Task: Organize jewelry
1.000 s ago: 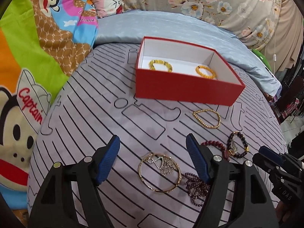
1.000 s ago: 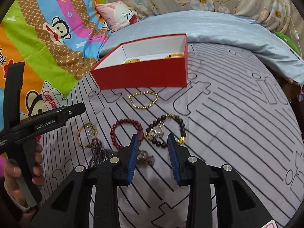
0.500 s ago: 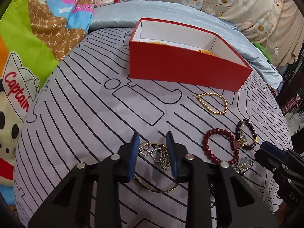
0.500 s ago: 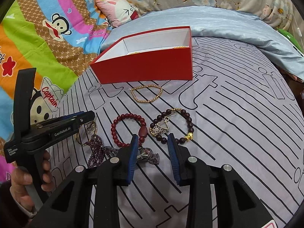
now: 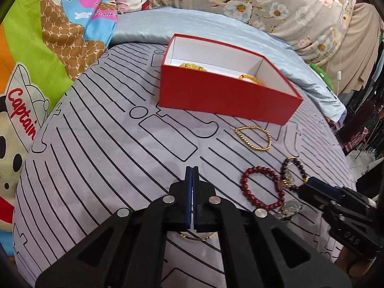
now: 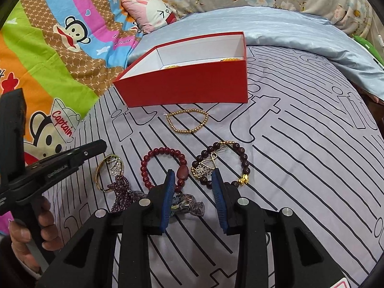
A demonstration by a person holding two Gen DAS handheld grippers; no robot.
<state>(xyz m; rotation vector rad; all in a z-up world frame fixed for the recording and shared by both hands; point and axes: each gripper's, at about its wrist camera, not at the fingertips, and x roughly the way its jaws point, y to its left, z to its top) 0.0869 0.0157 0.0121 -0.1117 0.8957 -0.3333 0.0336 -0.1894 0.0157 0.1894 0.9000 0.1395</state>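
The left gripper (image 5: 192,168) has just closed its fingers pad to pad, with nothing between them. The right gripper (image 6: 193,172) has its fingers open and empty above the bed (image 6: 300,156). The gold bangle (image 6: 98,175) lies at its 9 o'clock and the red box (image 6: 187,88) at 12.

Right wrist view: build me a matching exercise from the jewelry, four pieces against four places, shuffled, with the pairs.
Pieces
1. gold bead bracelet
2. red bead bracelet
3. wristwatch
4. yellow bracelets

Places
A. inside the red box
B. partly hidden behind a finger of the right gripper
C. on the bedspread just in front of the box
D. directly left of the dark bead bracelet

Pairs: 1-C, 2-D, 3-B, 4-A
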